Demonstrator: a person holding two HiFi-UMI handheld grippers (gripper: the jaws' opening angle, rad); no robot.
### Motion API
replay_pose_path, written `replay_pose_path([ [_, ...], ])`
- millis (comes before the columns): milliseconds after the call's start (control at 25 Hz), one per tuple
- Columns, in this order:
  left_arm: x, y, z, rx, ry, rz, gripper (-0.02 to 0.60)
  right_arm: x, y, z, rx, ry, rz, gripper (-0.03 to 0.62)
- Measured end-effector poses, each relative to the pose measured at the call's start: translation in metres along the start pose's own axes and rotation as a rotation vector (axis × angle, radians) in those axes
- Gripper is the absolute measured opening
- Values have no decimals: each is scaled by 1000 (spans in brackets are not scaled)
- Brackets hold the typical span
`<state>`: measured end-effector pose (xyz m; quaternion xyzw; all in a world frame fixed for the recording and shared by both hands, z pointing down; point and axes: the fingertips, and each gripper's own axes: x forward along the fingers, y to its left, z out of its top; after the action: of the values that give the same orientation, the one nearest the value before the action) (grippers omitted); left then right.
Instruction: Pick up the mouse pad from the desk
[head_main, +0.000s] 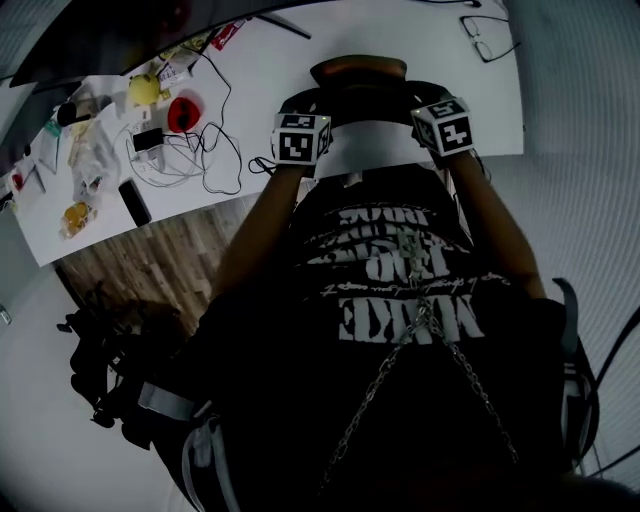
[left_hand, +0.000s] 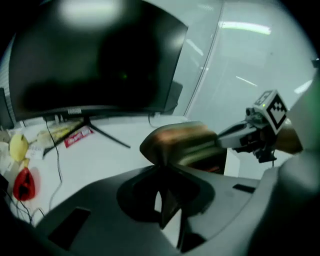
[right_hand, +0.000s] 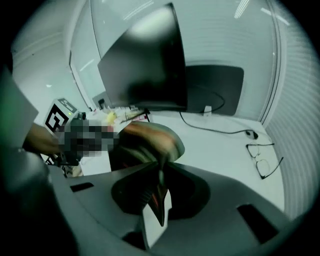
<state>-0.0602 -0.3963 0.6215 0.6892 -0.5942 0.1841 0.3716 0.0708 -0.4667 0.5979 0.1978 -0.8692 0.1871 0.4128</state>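
- We are holding the left gripper (left_hand: 164, 172) with its jaws pinched nearly together on one thin edge of the mouse pad (left_hand: 182, 142); the sheet is running straight up out of the nip.
- We are doing the same with the right gripper (right_hand: 161, 172), whose jaws are clamping the opposite edge of the pad.
- Between the two grips the pad is bowing into a hump, its brownish printed face turned up and its dark underside facing us. It is hanging in front of our chest over the near edge of the white counter (head_main: 400, 30), and we judge it to be off the surface.
- We are reading the pad as light, thin and floppy. It is bending freely rather than staying flat, so a one-sided hold would let it droop.
- The rubbery underside should be giving the pads good friction. We would be keeping both pinches on the side edges.
- Farther out, the dark monitor (left_hand: 95, 55) is standing at the back, glasses (right_hand: 262, 160) are lying to the right, and cables (head_main: 210, 150) are trailing at the left.
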Motion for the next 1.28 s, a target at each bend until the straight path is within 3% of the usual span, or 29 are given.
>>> replay_pose_path([
  [120, -62, -11, 69, 69, -149, -29, 48, -63, 14, 49, 21, -161, 14, 38],
  [320, -154, -32, 160, 164, -284, -65, 48, -155, 41, 130, 4, -371, 42, 38],
  [480, -213, -51, 214, 216, -371, -103, 48, -217, 57, 187, -80, -467, 24, 38],
  [680, -257, -68, 248, 240, -427, -138, 48, -266, 69, 219, -133, -535, 4, 38],
  [1000, -310, -96, 295, 347, -531, -136, 48, -324, 79, 256, -198, -601, -25, 38],
  [1280, -318, -109, 311, 369, -567, -138, 48, -343, 77, 270, -231, -643, -3, 40],
])
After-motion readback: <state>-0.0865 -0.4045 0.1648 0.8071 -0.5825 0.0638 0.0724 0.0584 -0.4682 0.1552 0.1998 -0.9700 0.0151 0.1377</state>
